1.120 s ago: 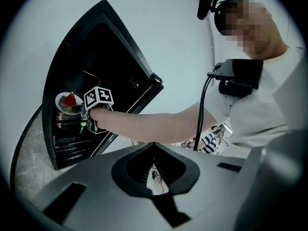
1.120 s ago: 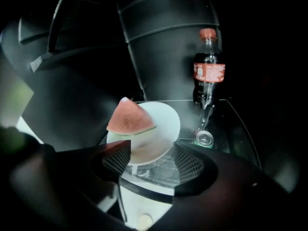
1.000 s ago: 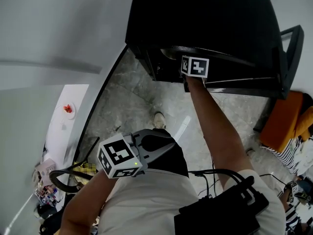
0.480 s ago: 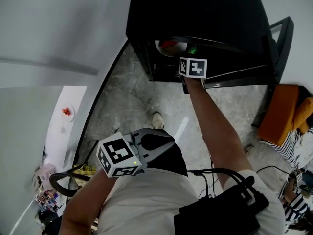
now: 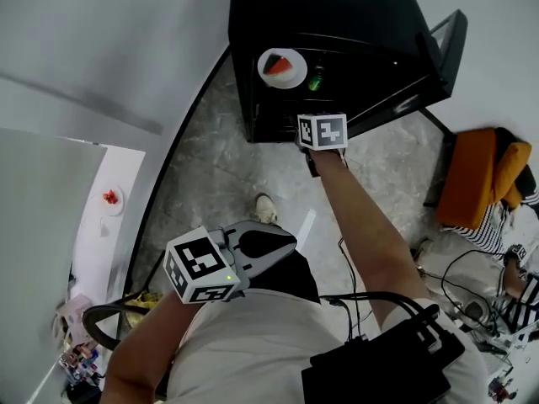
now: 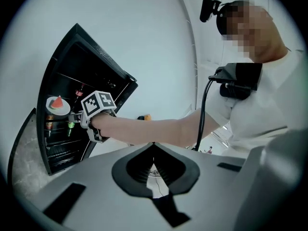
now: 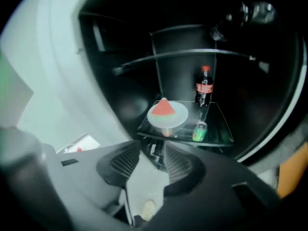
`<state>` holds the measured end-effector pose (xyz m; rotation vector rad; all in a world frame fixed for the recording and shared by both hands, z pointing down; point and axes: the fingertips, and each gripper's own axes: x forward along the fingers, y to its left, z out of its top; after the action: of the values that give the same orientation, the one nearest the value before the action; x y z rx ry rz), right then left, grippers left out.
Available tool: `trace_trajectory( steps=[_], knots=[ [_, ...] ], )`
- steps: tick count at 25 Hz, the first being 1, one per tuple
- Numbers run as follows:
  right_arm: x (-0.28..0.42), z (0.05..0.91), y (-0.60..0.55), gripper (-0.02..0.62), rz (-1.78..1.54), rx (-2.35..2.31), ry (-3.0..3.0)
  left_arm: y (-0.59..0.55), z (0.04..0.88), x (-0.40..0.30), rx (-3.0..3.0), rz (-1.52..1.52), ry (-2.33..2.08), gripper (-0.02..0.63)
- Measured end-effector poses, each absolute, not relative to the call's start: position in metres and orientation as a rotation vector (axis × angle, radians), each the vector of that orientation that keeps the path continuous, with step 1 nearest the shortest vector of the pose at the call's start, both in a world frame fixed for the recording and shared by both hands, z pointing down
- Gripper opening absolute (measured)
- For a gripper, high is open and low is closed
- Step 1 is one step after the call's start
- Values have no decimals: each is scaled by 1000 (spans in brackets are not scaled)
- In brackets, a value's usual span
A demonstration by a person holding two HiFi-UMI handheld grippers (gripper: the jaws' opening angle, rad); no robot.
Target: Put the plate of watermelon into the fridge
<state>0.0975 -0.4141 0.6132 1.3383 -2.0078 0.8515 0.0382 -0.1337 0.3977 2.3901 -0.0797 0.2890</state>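
A white plate (image 7: pixel 167 113) with a red watermelon wedge rests on a glass shelf (image 7: pixel 219 129) inside the open black fridge (image 5: pixel 337 7). The plate (image 5: pixel 282 67) also shows from the head view and, small, in the left gripper view (image 6: pixel 58 105). My right gripper (image 7: pixel 153 150) is just in front of that shelf, apart from the plate; its jaws are closing with nothing between them. Its marker cube (image 5: pixel 322 130) sits at the fridge's opening. My left gripper (image 5: pixel 274 251) stays by the person's torso, jaws together and empty (image 6: pixel 153 148).
A cola bottle (image 7: pixel 204 87) and a green can (image 7: pixel 199 131) stand beside the plate on the shelf. The fridge door (image 5: pixel 446 40) hangs open at right. An orange seat (image 5: pixel 476 175) is right of it. A white counter (image 5: pixel 105 225) with a small plate runs along the left.
The right gripper has drawn back from the fridge shelf, and the plate of watermelon, hidden a second ago, now shows in full on the shelf. The left gripper has stayed put.
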Motion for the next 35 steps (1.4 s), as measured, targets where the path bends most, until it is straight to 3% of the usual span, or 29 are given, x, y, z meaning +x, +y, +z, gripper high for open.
trace_trajectory(
  steps=[4,8,35],
  knots=[
    [79,593,-361,82,826,1278,-2034,-98,387,25,2419,277,-58,11],
    [56,569,-299,46,815,1210,-2093,-57,371,11,2447,260,-42,11],
    [-22,422,19,15,741,1090,-2268,104,344,-86,2502,236,-35,11]
  ],
)
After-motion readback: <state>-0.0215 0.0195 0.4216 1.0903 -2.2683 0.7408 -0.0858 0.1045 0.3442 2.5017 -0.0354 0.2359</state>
